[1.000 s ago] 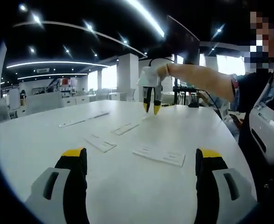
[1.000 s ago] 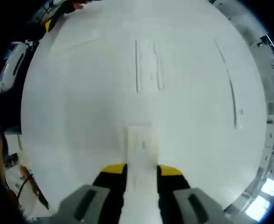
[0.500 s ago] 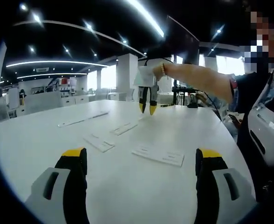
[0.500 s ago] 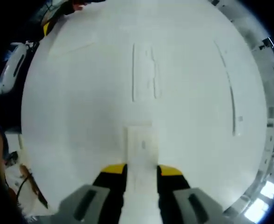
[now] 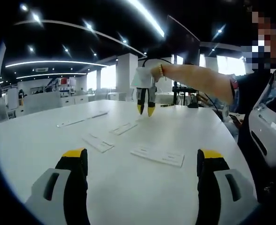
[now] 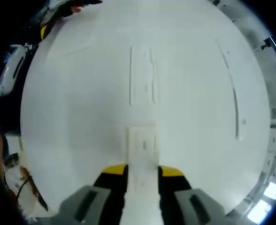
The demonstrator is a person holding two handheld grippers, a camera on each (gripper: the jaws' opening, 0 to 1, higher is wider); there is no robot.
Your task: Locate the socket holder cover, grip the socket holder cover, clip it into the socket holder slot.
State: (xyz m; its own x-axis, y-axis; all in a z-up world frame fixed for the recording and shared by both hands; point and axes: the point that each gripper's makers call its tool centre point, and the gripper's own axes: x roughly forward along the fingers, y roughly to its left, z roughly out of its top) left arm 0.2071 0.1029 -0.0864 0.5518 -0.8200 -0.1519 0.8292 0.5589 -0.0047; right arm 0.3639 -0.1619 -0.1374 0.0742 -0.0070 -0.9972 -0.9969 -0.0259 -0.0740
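In the right gripper view my right gripper [image 6: 142,171] is shut on a flat white socket holder cover [image 6: 142,140], held above the white table. Straight ahead of the cover, a long white socket holder [image 6: 141,82] lies flat on the table, apart from the cover. In the left gripper view a hand holds the right gripper [image 5: 144,111] pointing down, high over a white holder piece [image 5: 124,128]. My left gripper [image 5: 142,154] hangs low over the near table with its jaws wide apart and nothing between them.
The white table [image 5: 128,187] carries more flat white pieces: one near the middle [image 5: 157,156], one to its left [image 5: 98,143], and a long strip [image 6: 232,89]. A person stands at the right edge [image 5: 264,93].
The right gripper has drifted a little to the left with the cover, so the socket holder now sits closer below the cover's end. The left gripper has stayed put.
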